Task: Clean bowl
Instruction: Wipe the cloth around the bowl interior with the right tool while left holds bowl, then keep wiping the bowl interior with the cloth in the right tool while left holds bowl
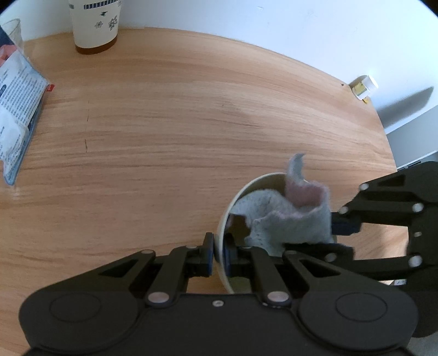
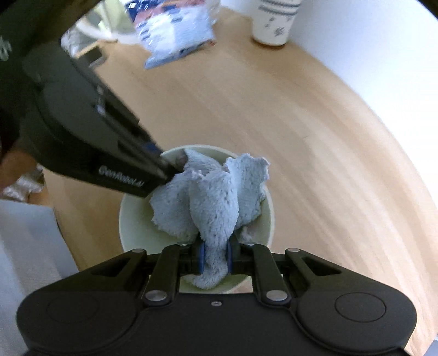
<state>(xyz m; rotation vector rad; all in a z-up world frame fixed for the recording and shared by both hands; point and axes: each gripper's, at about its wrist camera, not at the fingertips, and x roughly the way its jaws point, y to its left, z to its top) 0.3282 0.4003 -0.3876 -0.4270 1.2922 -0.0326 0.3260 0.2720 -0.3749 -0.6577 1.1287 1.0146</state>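
Bowl [image 2: 128,219] stands on the wooden table [image 1: 164,123]; left gripper [image 1: 219,253] is clamped on its rim, and right gripper [image 2: 215,256] squeezes a blue cloth [image 2: 213,197] inside the bowl

On my wooden table [image 1: 164,115] I see a paper cup with a flower pattern [image 1: 95,26] standing near the far edge by the white wall. A printed plastic packet [image 1: 16,109] lies at the left side, and a small white-capped bottle [image 1: 365,87] lies at the far right edge.
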